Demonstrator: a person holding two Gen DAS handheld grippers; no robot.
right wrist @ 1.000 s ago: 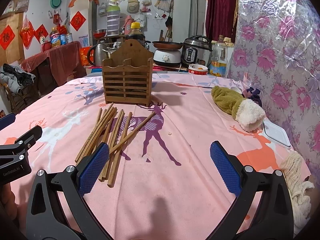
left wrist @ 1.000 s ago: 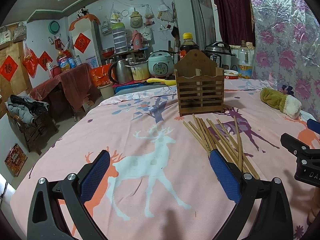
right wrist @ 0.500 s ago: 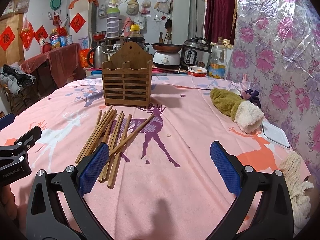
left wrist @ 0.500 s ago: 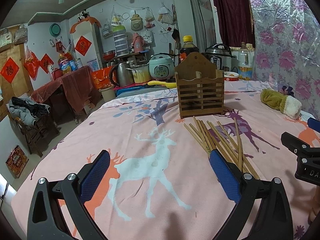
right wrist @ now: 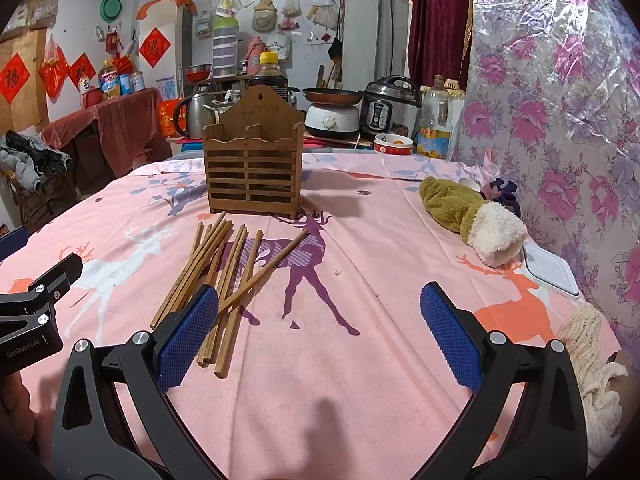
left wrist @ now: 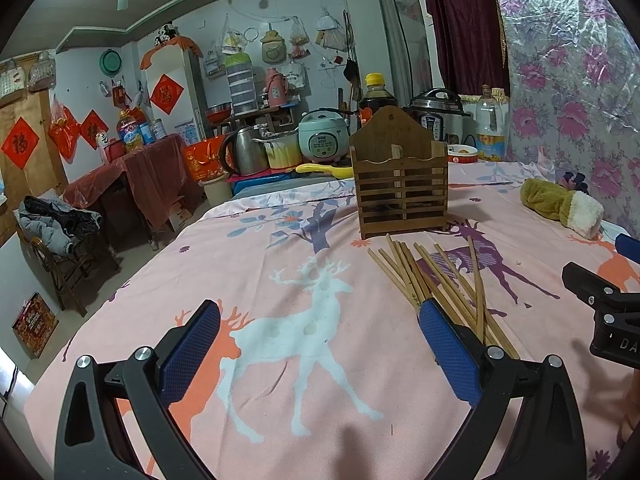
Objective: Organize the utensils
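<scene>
Several wooden chopsticks (left wrist: 432,280) lie loose on the pink deer-print tablecloth (left wrist: 280,264), in front of an upright slatted wooden utensil holder (left wrist: 400,188). My left gripper (left wrist: 320,344) is open and empty, low over the cloth, its right finger just before the chopsticks' near ends. In the right wrist view the chopsticks (right wrist: 224,276) lie left of centre and the holder (right wrist: 254,164) stands behind them. My right gripper (right wrist: 320,332) is open and empty, its left finger over the chopsticks' near ends.
A green and white plush sock (right wrist: 472,216) lies at the right, with a white lidded box (right wrist: 550,276) and a cream knitted cloth (right wrist: 592,356) near the right edge. Rice cookers, a kettle and bottles (right wrist: 388,112) stand behind the table.
Both grippers stay open and almost still. The views have shifted very slightly; the chopsticks and holder have not moved.
</scene>
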